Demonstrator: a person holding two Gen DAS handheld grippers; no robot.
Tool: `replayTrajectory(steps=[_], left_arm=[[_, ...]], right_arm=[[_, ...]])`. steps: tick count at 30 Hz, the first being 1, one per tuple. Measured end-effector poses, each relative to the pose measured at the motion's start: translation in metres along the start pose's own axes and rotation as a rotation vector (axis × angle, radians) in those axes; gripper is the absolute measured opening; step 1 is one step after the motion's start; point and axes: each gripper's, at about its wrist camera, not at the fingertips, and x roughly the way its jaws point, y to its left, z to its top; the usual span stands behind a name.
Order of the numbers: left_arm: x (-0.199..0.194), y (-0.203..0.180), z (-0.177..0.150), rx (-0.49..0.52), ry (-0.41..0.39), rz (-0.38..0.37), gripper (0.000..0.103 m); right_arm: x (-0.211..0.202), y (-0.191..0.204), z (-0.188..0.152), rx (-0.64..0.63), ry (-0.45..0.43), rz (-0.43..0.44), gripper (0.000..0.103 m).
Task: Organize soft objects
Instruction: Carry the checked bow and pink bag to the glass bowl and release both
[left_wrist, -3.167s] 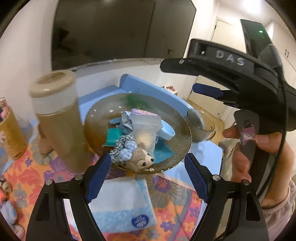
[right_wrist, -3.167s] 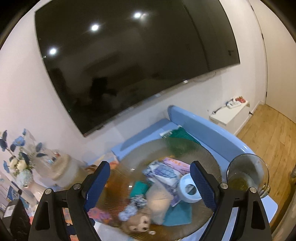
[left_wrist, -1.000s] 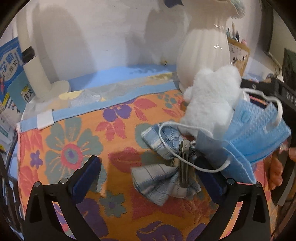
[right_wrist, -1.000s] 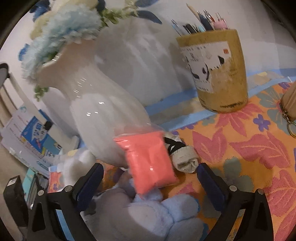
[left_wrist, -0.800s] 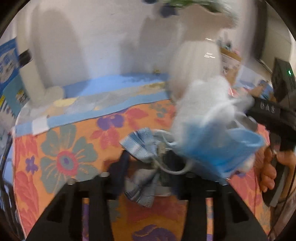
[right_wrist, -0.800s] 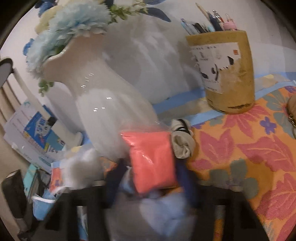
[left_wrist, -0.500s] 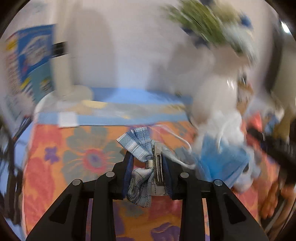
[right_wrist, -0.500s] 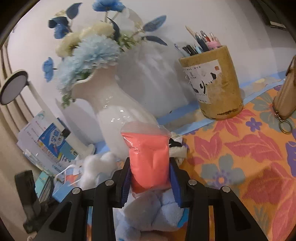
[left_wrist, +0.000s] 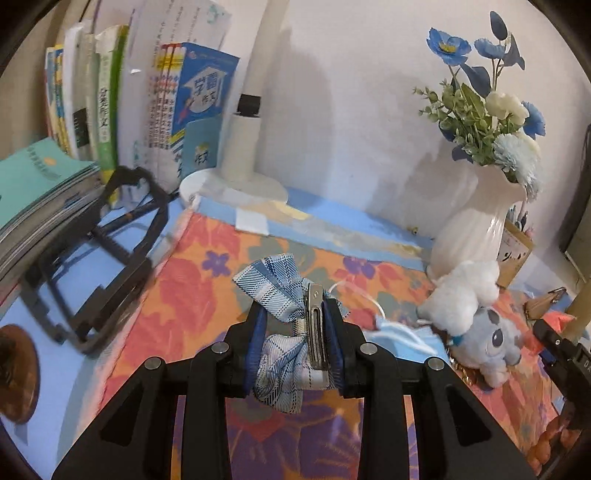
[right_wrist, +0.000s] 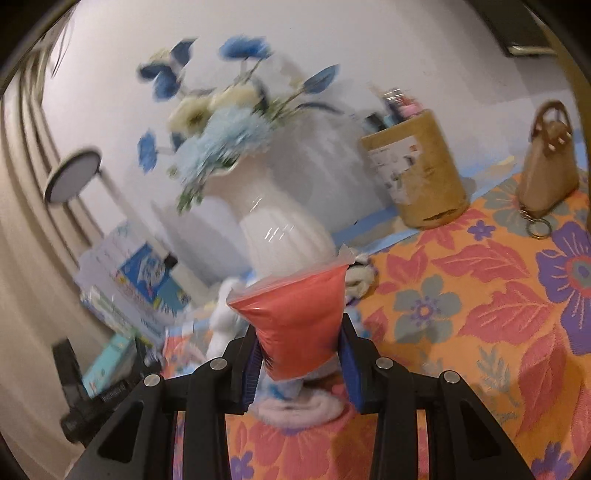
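My left gripper (left_wrist: 295, 347) is shut on a blue plaid bow hair clip (left_wrist: 280, 295) and holds it above the flowered cloth (left_wrist: 192, 295). To its right lie a blue face mask (left_wrist: 402, 338) and a white and grey plush toy (left_wrist: 476, 321). My right gripper (right_wrist: 299, 354) is shut on a clear bag of coral-red material (right_wrist: 299, 317), lifted above the cloth (right_wrist: 480, 314). Plush toys (right_wrist: 295, 410) lie blurred under and behind the bag. A small rolled cloth item (right_wrist: 360, 277) sits by the vase.
A white vase of blue flowers (left_wrist: 480, 221) (right_wrist: 280, 229) stands at the back. A pen cup (right_wrist: 417, 173), a small tan bag (right_wrist: 548, 166), a lamp base (left_wrist: 232, 184), books (left_wrist: 110, 92) and a black stand (left_wrist: 107, 266) surround the cloth.
Both grippers closed from open: the left onto the plaid bow clip, the right onto the coral-red bag. Both lifted their objects off the pile and drew back.
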Motion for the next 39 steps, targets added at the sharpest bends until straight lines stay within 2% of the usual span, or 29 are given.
replayTrajectory(steps=[6,10,13,16,20,27,29,33,39], left_arm=[[-0.021,0.002,-0.015,-0.090,0.086,-0.024,0.028],[-0.023,-0.022,-0.003,-0.120,0.124,-0.110,0.028],[-0.023,-0.051,0.011,-0.112,0.122,-0.167,0.028],[-0.023,-0.088,0.021,-0.051,0.111,-0.210,0.028],[-0.022,-0.140,0.034,0.038,0.103,-0.281,0.028],[-0.020,-0.239,0.042,0.189,0.102,-0.424,0.028],[-0.022,-0.267,0.040,0.221,0.105,-0.473,0.028],[-0.030,-0.317,0.033,0.286,0.112,-0.565,0.028],[-0.049,-0.384,0.010,0.413,0.153,-0.704,0.028]], right_arm=[[0.018,0.010,-0.006,-0.057,0.103,-0.001,0.037],[0.016,0.004,-0.008,-0.020,0.130,0.004,0.037],[0.006,0.002,-0.002,0.000,0.146,0.029,0.037],[-0.014,0.003,0.018,-0.024,0.125,0.042,0.037],[-0.046,0.001,0.055,-0.052,0.079,0.004,0.037],[-0.103,-0.030,0.111,-0.014,-0.001,-0.044,0.037],[-0.115,-0.041,0.122,-0.005,-0.009,-0.080,0.037],[-0.142,-0.062,0.135,0.014,-0.032,-0.100,0.037],[-0.204,-0.097,0.153,0.045,-0.135,-0.153,0.037]])
